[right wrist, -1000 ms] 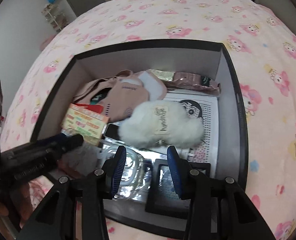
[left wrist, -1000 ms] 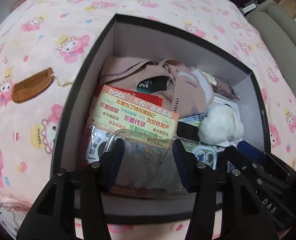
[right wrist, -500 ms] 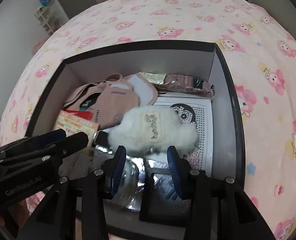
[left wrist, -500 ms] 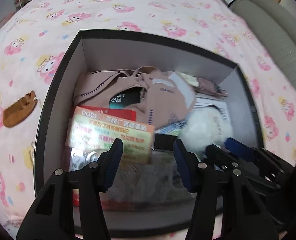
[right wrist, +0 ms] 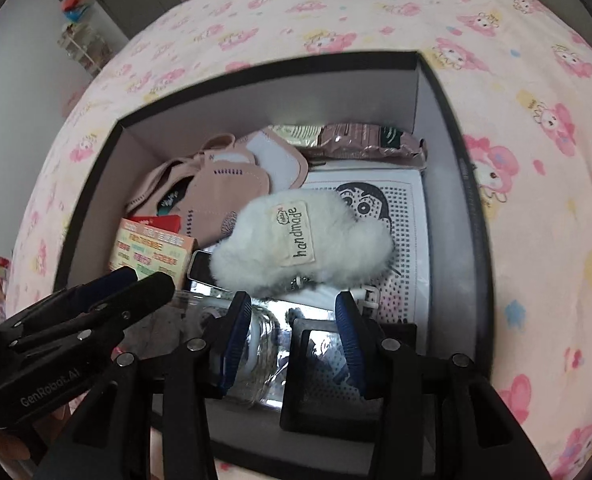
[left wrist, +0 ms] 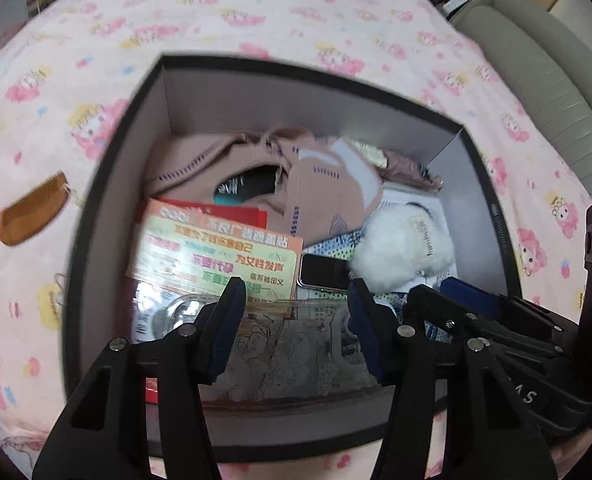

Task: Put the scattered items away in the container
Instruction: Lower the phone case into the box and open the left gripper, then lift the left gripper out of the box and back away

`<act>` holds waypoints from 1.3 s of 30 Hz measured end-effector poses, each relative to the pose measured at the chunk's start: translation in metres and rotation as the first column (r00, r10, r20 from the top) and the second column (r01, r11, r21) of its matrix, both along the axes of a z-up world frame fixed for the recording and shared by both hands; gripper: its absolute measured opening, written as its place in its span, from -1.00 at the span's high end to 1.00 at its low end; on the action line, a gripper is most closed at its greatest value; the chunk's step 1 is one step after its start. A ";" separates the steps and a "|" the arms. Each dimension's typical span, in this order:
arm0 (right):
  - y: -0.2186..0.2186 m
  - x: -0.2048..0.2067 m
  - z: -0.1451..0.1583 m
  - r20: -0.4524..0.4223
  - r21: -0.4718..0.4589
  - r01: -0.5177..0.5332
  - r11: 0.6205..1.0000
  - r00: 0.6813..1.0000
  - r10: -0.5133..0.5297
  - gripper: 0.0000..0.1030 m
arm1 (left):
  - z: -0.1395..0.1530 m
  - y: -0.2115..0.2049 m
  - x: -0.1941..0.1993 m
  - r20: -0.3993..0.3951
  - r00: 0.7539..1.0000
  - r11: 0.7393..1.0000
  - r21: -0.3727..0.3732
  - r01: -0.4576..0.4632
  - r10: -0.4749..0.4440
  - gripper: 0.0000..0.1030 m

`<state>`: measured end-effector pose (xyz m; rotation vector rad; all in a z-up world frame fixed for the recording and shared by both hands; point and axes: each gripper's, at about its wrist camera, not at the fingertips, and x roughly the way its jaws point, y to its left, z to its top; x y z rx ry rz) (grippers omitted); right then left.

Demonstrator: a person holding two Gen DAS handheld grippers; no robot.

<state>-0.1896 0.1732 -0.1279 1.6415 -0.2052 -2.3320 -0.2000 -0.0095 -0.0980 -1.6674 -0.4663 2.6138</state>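
Two hand-held grippers are seen poised above a black box set on a bed covered in pink cartoon-print bedding, the left hand-held gripper and the right hand-held gripper each with jaws parted and nothing visibly pinched between them. The box is already crowded: pink face masks, a fluffy white pouch, a phone, a dotted cartoon board, a brown snack packet, a clear glass piece and a leaflet are piled inside. One wooden comb is left out on the bedding, to the left of the box. Risk is judged to lie in the crowding: the two tools hang close together at the near edge and could be knocked against each other, or the glass piece struck; the comb, flat on soft fabric, could be pushed in rather than lifted. "handmade" is read on the pouch label, "GenRobot.AI" on the left tool's side; the leaflet's Chinese print is too blurred to be read.
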 end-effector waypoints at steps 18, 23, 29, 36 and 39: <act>0.003 0.084 0.081 -0.274 -0.021 0.032 0.999 0.961 -0.037 0.22 | 0.074 0.019 0.079 -0.184 0.978 0.995 -0.013 0.097 -0.098 -0.18; -0.009 0.109 0.092 -0.300 0.014 0.028 1.000 0.954 -0.022 0.22 | 0.087 0.016 0.103 -0.204 0.969 0.990 -0.034 0.135 -0.139 -0.18; -0.033 0.131 0.104 -0.319 0.016 -0.008 1.000 0.948 0.012 0.22 | 0.099 -0.005 0.132 -0.231 0.964 0.991 -0.034 0.127 -0.132 -0.18; -0.075 0.142 0.110 -0.337 0.041 -0.051 0.998 0.939 0.062 0.22 | 0.097 -0.044 0.152 -0.236 0.969 0.998 0.000 0.070 -0.068 -0.18; -0.088 0.139 0.108 -0.320 0.029 -0.065 0.997 0.945 0.071 0.22 | 0.095 -0.059 0.156 -0.241 0.969 0.999 0.008 0.049 -0.045 -0.18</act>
